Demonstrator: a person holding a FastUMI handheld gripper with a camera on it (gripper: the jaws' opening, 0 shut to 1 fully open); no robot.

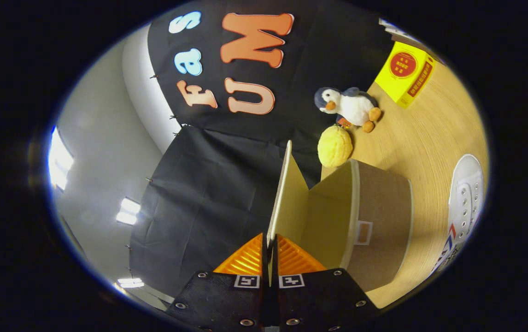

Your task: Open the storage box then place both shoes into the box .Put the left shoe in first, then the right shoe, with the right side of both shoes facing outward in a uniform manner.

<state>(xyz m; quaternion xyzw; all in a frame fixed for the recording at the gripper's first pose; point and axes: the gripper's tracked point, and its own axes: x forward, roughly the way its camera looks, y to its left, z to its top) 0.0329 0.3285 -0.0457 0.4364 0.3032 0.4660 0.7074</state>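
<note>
My gripper [269, 251] is shut on the thin cream lid [287, 193] of the brown cardboard storage box [379, 221]. Both orange fingers [245, 263] press on the lid's edge. The lid stands swung up and away from the box, so the pale inside of the box [328, 216] shows beside it. The whole view is rolled to one side. A white sneaker [466, 203] with laces and a red and blue stripe lies on the wooden table [420, 138], past the box on the side away from the lid.
A yellow plush ball [334, 146] sits just beyond the box. A penguin plush [351, 106] lies farther off near the black cloth wall. A yellow carton [404, 71] stands at the far end of the table.
</note>
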